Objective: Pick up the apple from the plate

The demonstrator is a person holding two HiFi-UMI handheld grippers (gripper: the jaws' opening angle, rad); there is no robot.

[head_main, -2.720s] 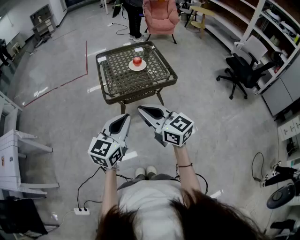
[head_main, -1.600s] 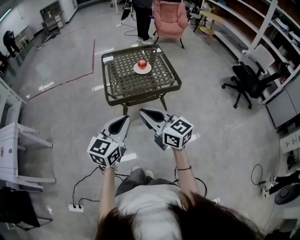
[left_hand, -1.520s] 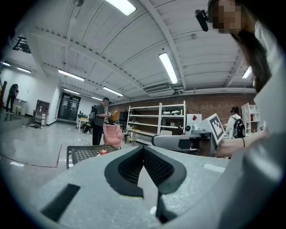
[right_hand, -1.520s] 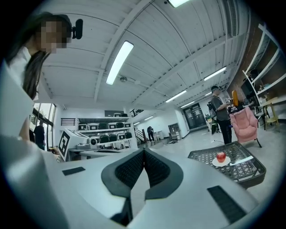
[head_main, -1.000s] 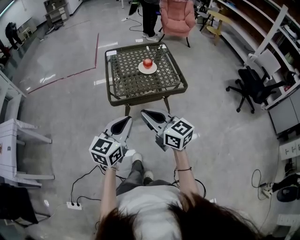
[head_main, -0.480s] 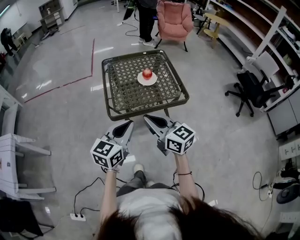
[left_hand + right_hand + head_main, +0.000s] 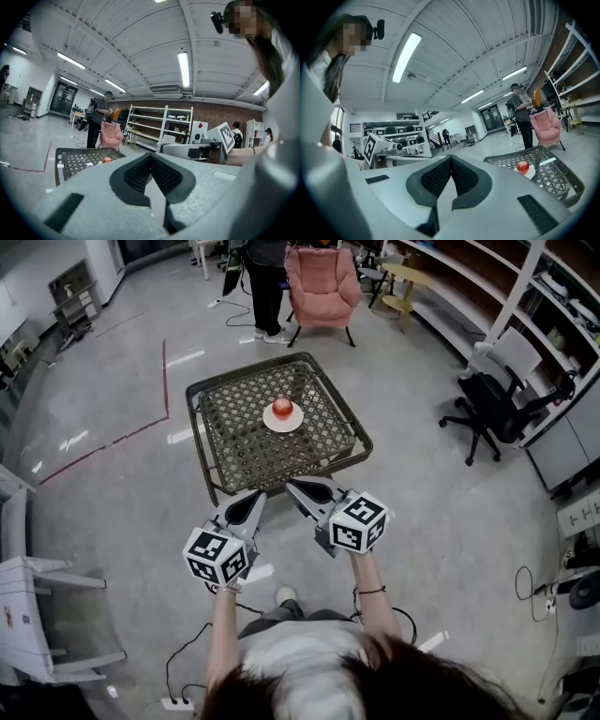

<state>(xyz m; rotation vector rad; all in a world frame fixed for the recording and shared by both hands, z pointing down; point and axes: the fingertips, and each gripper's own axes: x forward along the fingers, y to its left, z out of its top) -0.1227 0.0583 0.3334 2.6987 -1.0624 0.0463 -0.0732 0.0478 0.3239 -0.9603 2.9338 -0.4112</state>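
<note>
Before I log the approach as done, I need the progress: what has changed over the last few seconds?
The person has walked up to the wicker table. The left gripper and right gripper, carried forward, now reach its near edge in the head view. Nothing was taken hold of or let go. Both grippers stay shut and empty, and the apple still sits on the plate.

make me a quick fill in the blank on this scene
1. The red apple lies on a white ____.
2. The left gripper and the right gripper both have their jaws ____.
3. The armchair beyond the table is ____.
Missing words: plate; shut; pink.
</note>
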